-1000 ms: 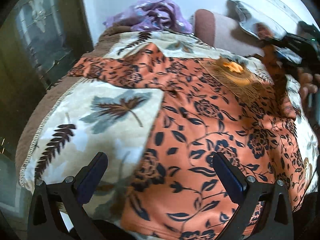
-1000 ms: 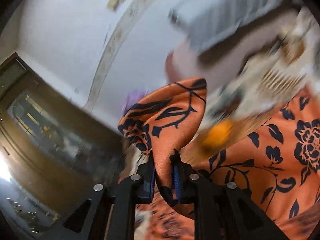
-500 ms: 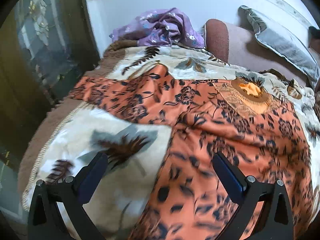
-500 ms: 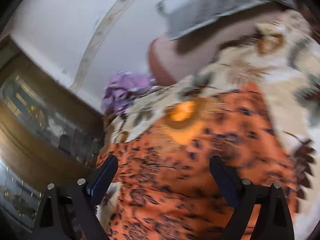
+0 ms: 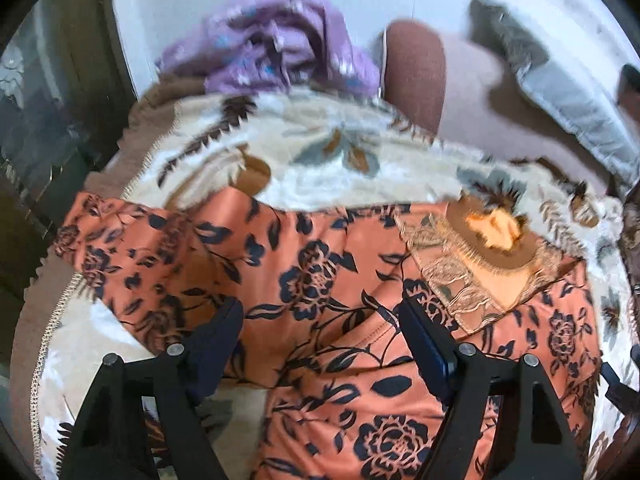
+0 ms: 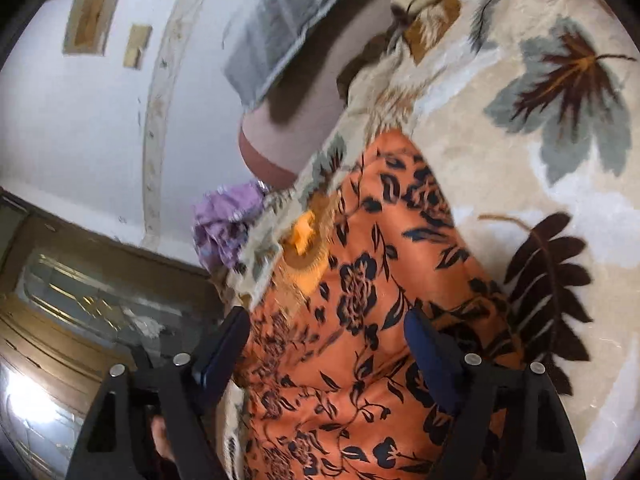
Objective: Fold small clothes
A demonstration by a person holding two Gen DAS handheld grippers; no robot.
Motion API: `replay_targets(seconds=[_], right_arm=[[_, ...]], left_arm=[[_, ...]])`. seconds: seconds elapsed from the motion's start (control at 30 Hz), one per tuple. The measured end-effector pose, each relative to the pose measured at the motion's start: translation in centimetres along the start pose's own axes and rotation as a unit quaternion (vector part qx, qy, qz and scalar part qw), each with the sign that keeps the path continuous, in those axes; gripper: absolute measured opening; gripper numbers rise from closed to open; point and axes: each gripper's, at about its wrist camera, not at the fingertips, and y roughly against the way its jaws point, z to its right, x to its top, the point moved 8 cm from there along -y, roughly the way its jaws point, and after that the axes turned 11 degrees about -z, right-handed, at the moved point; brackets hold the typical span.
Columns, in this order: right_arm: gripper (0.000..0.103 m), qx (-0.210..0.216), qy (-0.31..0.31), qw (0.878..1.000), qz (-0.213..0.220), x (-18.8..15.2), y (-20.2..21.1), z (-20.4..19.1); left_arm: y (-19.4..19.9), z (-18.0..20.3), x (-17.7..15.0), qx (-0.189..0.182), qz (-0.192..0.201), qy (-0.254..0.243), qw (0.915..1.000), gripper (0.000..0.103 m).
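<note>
An orange garment [image 5: 320, 280] printed with dark flowers lies spread on a cream blanket [image 5: 320, 168] with a leaf pattern, which covers a bed. Its neck, trimmed with pale lace and showing a yellow-orange patch [image 5: 496, 232] inside, faces the far side, and one sleeve reaches out to the left in the left wrist view. The left gripper [image 5: 320, 344] hangs above the garment's middle with its jaws wide apart but closing; cloth lies beneath the gap between them, yet neither pad presses on it. The lower part of the garment runs out of the picture behind the gripper's black frame, so its hem cannot be seen. The right gripper [image 6: 326, 344] hangs over the garment's right edge [image 6: 360, 300], its jaws likewise wide and closing with cloth under the gap and nothing pinched. In that view the picture is tilted and smeared, and the neck area is hard to make out. A crumpled purple cloth [image 5: 272, 48] lies at the far end of the bed against the white wall, blurred. Beside it stand a brown bolster [image 5: 416, 68] and a grey pillow [image 5: 568, 104], the pillow cut off by the lens rim. A dark glass-fronted cabinet [image 6: 100, 300] fills the left, its contents unreadable.
</note>
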Motion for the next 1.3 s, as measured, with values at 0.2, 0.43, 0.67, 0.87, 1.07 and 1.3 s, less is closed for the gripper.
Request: replay_targets(seconds=[0.2,0.43,0.67,0.87,1.07,1.3], right_arm=[[0.082,-0.027,0.01,0.999,-0.023,-0.3,-1.8,0.4],[0.082,-0.041,0.009,0.999,-0.026,0.0,-2.8,1.5],[0.082,-0.053,0.015,0.998,-0.025,0.0,-3.1,1.7],[0.082,-0.065,0.016,0.998,-0.017,0.5,-3.4,2.2],[0.081,-0.055,0.003,0.998,-0.015,0.8,-3.2,2.7],[0.081,-0.054,-0.003,0.998,-0.014,0.6,-3.0,2.7]], left_arm=[[-5.8,3.2,0.1,-0.016,-0.083,-0.044,0.9954,0.081],[-7.0,4.6,-1.1,-0.055,-0.112,-0.084,0.9886,0.018],[-2.8,5.2,1.4,-0.095,-0.081,-0.087,0.9883,0.01],[2.0,4.4,3.6,-0.208,-0.092,0.007,0.9739,0.009],[5.7,0.4,3.4,-0.093,0.007,-0.029,0.9952,0.014],[4.2,-0.2,-2.6,-0.029,0.037,-0.173,0.9839,0.064]])
